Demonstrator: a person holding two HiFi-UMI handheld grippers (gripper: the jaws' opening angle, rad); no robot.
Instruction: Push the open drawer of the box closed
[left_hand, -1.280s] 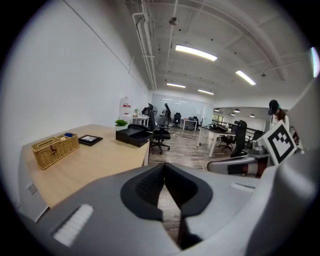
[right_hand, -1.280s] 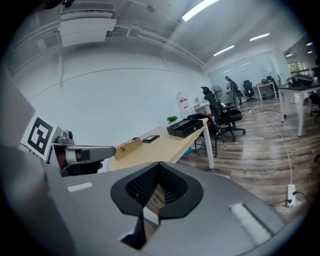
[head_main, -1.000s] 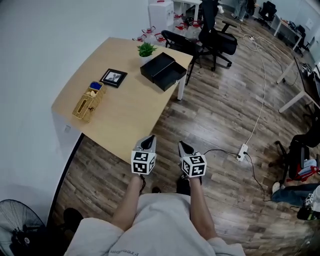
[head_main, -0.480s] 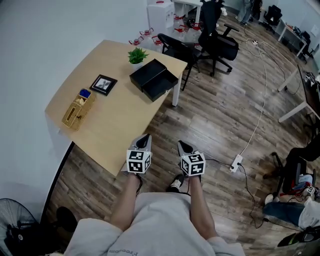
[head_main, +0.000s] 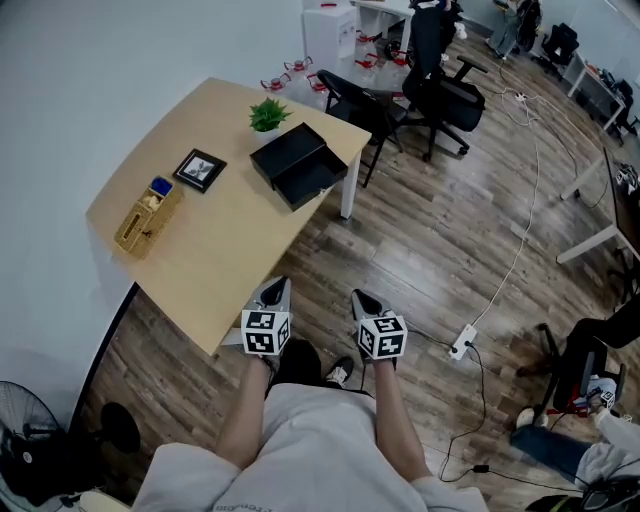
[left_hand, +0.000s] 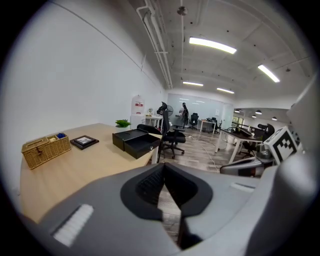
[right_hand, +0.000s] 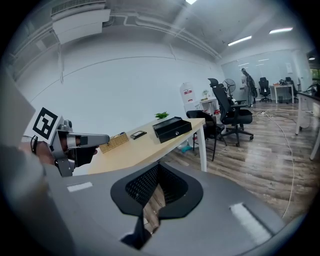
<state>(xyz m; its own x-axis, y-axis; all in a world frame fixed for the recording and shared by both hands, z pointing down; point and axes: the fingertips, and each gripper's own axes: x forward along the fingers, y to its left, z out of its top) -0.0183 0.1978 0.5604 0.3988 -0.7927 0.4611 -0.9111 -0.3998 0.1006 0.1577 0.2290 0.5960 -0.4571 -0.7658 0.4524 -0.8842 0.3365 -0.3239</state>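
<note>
The black box (head_main: 289, 151) sits at the far end of the tabletop (head_main: 225, 235), near the corner, and its drawer (head_main: 313, 182) is pulled out toward the tabletop's floor-side edge. Both grippers hang low in front of the person, well short of it. The left gripper (head_main: 274, 292) hovers just beside the tabletop's near edge, and the right gripper (head_main: 362, 301) is out over the wooden floor (head_main: 440, 250). The whole length of the tabletop lies between them and the drawer.

Look at the left fingers (left_hand: 149, 186): pressed together at the tips, nothing caught between them. The right fingers (right_hand: 142, 188) are the same, tips closed and empty, with the box straight ahead in the distance.

A small green plant (head_main: 266, 115) stands just behind the box. A picture frame (head_main: 199, 169) and a wicker basket (head_main: 146, 216) sit further along the wall side.

Against a second ago, the whole scene has slid in the head view. The box now sits lower and further left, the grippers have drifted left and down, and the person's feet have shifted on the floor. The drawer is as open as it was.
</note>
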